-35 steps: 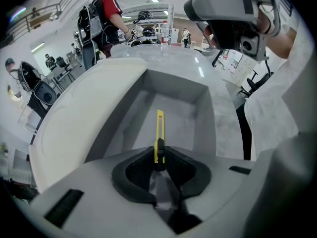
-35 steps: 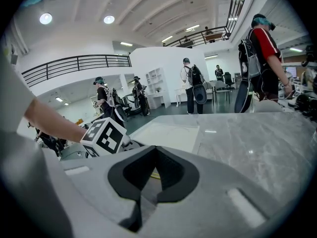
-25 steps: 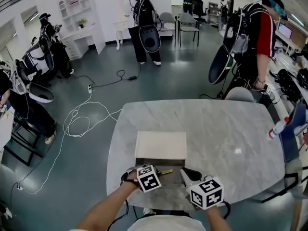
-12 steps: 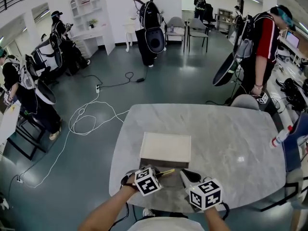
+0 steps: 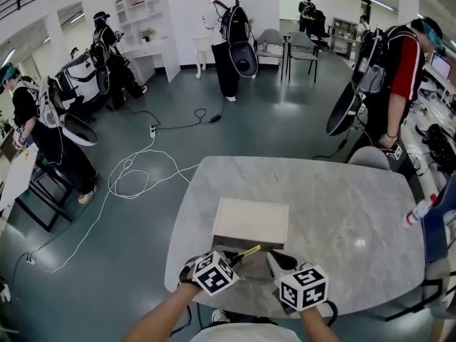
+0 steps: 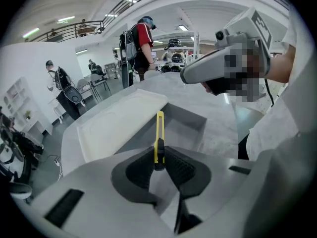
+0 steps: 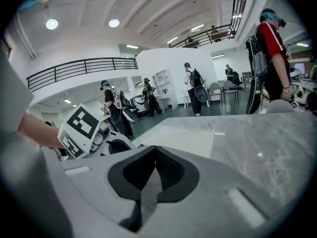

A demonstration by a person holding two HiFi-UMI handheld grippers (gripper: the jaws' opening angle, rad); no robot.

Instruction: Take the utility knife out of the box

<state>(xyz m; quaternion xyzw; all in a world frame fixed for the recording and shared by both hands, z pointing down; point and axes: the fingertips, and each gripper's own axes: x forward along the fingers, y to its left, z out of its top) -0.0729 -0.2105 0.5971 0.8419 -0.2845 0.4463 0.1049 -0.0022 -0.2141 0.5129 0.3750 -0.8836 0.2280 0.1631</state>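
A yellow utility knife (image 6: 159,135) sticks out forward from my left gripper (image 6: 158,163), whose jaws are shut on its black end. In the head view the knife (image 5: 246,252) slants upward over the near open end of the box (image 5: 251,223), which lies on the marble table (image 5: 342,198) under a pale lid. The box's grey inside (image 6: 184,127) shows just beyond the knife. My right gripper (image 7: 156,156) is shut with nothing between its jaws. It hovers at the table's near edge (image 5: 274,261), right of the left gripper (image 5: 231,261).
A plastic bottle (image 5: 417,210) lies at the table's right edge, beside a blue chair (image 5: 436,223). A grey chair (image 5: 370,158) stands behind the table. White cables (image 5: 135,177) loop on the floor to the left. Several people with gear stand around the room.
My left gripper has lifted a little with the knife, so the yellow tip now slants upward over the box. The right gripper has hardly moved. The head view has shifted.
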